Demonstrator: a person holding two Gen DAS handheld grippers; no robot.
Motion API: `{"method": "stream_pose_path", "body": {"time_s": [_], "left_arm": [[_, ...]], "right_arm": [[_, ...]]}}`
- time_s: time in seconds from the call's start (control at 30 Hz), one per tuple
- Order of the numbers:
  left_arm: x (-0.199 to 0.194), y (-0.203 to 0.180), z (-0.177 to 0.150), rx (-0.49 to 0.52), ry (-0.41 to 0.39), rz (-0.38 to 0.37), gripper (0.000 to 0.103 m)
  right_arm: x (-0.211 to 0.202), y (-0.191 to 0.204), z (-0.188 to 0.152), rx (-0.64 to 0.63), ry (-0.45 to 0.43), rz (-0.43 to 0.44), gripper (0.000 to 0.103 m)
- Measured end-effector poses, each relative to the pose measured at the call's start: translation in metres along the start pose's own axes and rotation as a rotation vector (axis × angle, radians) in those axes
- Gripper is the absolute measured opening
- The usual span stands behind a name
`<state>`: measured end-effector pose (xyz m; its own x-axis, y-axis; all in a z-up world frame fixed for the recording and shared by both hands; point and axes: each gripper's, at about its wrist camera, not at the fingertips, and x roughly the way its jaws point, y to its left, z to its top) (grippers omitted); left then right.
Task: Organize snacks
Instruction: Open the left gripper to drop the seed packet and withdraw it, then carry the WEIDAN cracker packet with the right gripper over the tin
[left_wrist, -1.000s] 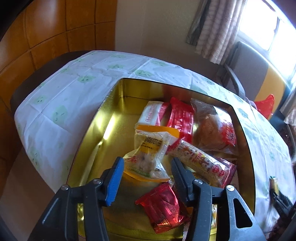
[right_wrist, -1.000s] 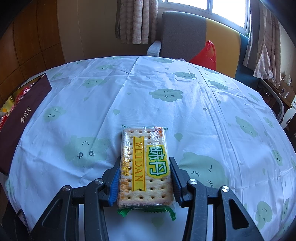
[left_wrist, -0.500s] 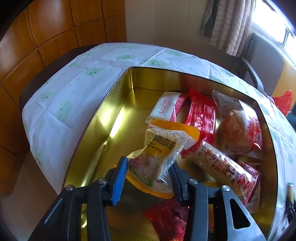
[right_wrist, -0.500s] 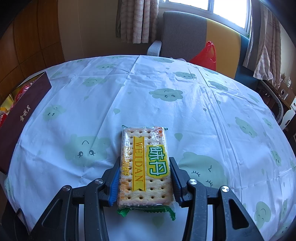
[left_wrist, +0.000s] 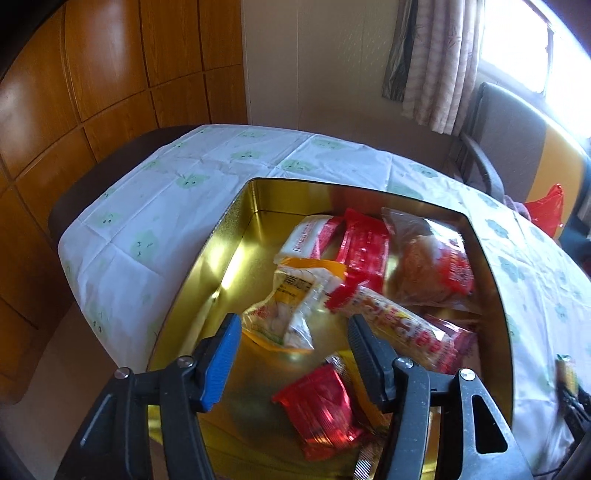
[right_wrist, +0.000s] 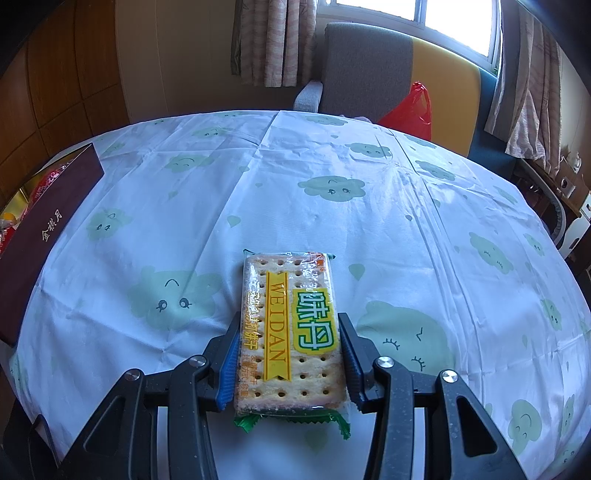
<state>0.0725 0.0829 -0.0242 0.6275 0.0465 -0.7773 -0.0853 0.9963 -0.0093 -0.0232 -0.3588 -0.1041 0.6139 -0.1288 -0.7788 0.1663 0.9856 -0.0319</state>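
Note:
A gold tin (left_wrist: 207, 273) on the table holds several snack packets. My left gripper (left_wrist: 291, 332) hovers over its near part with jaws opening; the clear-and-yellow packet (left_wrist: 284, 310) lies loose in the tin just beyond the fingertips, touched by neither pad. A long red-and-yellow packet (left_wrist: 399, 321) and a red foil packet (left_wrist: 317, 402) lie close by. In the right wrist view my right gripper (right_wrist: 288, 332) is shut on a WEIDAN cracker pack (right_wrist: 290, 325), which rests on the cloud-print tablecloth (right_wrist: 332, 192).
The tin's dark red outer wall (right_wrist: 40, 236) stands at the left edge of the right wrist view. A grey and yellow chair (right_wrist: 388, 70) with a red bag (right_wrist: 410, 110) is behind the table. Wooden panelling (left_wrist: 92, 74) lines the left wall.
My left gripper closed around the clear-and-yellow packet, then opened and drew back, leaving the packet in the tin. The right gripper and cracker pack have not moved.

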Motion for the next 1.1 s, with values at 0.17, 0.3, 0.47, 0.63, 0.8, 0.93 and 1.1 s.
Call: {"method": "stream_pose_path", "body": {"time_s": [0.17, 0.3, 0.47, 0.63, 0.8, 0.93, 1.1], "left_arm": [[-0.014, -0.009, -0.008, 0.015, -0.013, -0.023, 0.061], [-0.025, -0.014, -0.015, 0.032, -0.039, -0.031, 0.061], [-0.033, -0.017, -0.022, 0.045, -0.045, -0.047, 0.061], [-0.033, -0.016, -0.028, 0.044, -0.043, -0.046, 0.061], [-0.034, -0.016, -0.032, 0.053, -0.057, -0.038, 0.061], [-0.034, -0.016, -0.033, 0.053, -0.053, -0.045, 0.061], [-0.033, -0.016, -0.036, 0.049, -0.045, -0.050, 0.061]], "right_arm": [[-0.001, 0.000, -0.001, 0.000, 0.002, 0.003, 0.048], [-0.001, 0.000, 0.000, 0.002, 0.010, 0.008, 0.048], [-0.001, 0.000, 0.001, 0.003, 0.023, 0.009, 0.048], [-0.001, -0.003, 0.003, 0.019, 0.046, 0.026, 0.048], [-0.002, -0.012, 0.005, 0.080, 0.061, 0.078, 0.048], [-0.003, -0.020, 0.007, 0.138, 0.068, 0.125, 0.048], [-0.003, -0.020, 0.008, 0.138, 0.080, 0.136, 0.048]]}}
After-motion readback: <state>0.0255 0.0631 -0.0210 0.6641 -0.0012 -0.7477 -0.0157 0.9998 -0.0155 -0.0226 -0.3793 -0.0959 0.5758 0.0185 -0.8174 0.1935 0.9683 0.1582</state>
